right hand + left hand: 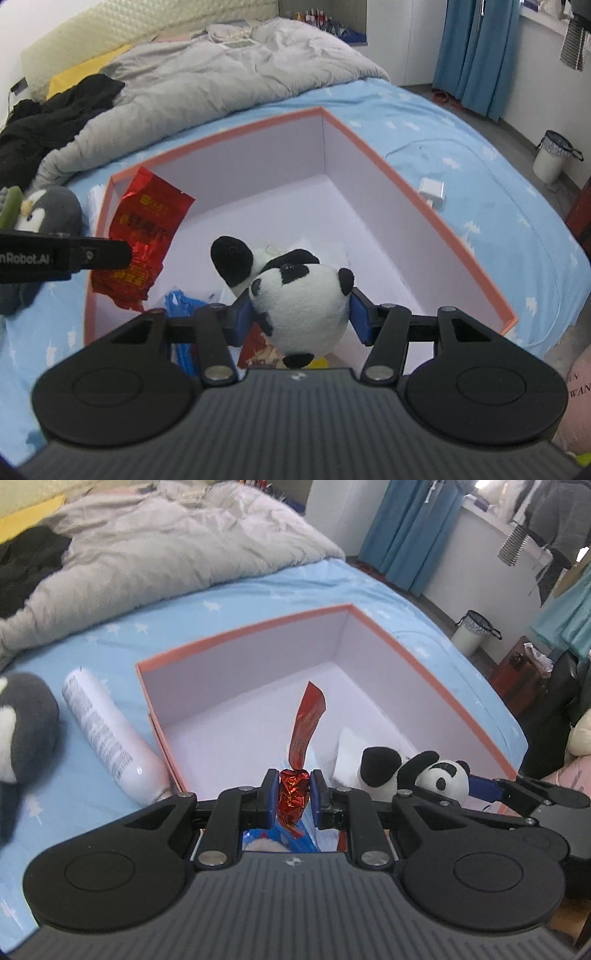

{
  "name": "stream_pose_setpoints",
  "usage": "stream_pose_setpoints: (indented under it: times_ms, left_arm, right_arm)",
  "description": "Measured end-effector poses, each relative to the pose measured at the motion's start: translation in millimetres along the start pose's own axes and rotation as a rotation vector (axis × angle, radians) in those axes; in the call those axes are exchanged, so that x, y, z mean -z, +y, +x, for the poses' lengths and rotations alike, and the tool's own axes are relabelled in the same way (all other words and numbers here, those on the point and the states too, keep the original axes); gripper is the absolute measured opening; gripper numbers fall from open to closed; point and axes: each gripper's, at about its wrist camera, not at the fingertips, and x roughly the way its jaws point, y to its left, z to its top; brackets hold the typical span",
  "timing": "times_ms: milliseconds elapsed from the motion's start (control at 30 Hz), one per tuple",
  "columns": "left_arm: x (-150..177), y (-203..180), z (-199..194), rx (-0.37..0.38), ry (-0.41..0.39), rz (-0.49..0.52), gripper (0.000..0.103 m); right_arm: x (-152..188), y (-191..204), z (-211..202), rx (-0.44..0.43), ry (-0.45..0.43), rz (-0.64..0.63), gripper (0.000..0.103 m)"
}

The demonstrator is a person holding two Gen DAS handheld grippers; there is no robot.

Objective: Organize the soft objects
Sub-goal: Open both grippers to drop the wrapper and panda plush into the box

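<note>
An open pink box (436, 672) (424, 192) with white inner walls lies on the blue bed sheet. My left gripper (292, 796) is shut on a crinkled red foil packet (306, 723) (144, 236), held over the box's near left part. My right gripper (301, 314) is shut on the head of a black-and-white panda plush (295, 302) (417, 771), which hangs above the box's near side. The left gripper (125, 254) reaches in from the left edge of the right wrist view. Blue and red wrappers (184, 306) lie on the box floor beneath.
A white spray can (107, 734) lies left of the box, beside a grey penguin plush (44, 218) (22, 731). A white charger (432, 190) sits on the sheet right of the box. A grey duvet (166, 542) and black clothes (51, 110) cover the bed's far part.
</note>
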Motion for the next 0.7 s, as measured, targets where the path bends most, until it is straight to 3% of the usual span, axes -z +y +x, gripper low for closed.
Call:
stream_pose_setpoints:
  times_ms: [367, 700]
  left_arm:
    - [1.7, 5.3, -10.8, -0.016, -0.009, 0.015, 0.022]
    - [5.5, -5.1, -101.1, -0.003, -0.157, 0.119, 0.022]
  right_arm:
    - [2.7, -3.0, 0.8, -0.035, 0.024, 0.017, 0.058]
    - [-9.3, 2.6, -74.8, -0.065, -0.157, 0.009, 0.058]
